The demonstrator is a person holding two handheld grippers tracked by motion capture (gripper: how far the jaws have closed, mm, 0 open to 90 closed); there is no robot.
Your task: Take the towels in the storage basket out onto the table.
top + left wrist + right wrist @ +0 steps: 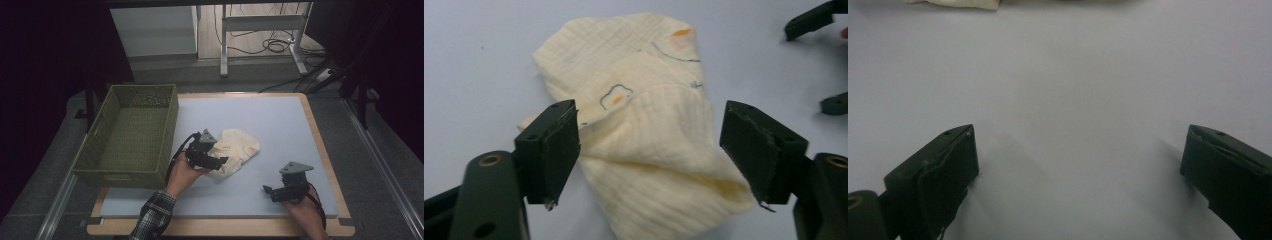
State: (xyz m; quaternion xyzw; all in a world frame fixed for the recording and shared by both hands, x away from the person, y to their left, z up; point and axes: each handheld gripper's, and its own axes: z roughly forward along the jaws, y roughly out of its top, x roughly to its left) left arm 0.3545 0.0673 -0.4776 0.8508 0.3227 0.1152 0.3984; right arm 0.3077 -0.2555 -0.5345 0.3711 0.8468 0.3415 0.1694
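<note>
A cream muslin cloth [236,146] with small orange and dark prints lies folded and rumpled on the grey mat [272,117]. My left gripper [220,163] is at its near left edge, jaws wide apart. In the left gripper view the cloth [644,95] lies between the two black pads [555,145], which straddle its folded end without pinching it; the left gripper [651,150] is open. My right gripper [269,193] rests low over bare mat at the front right, open, nothing between its jaws [1078,165]. A strip of cloth [955,3] shows at the top there.
An olive woven basket [125,176] stands at the mat's left edge, close beside the left hand. The wooden table rim [320,145] frames the mat. The right gripper [819,62] appears at the top right of the left gripper view. Table legs and cables [270,45] lie beyond.
</note>
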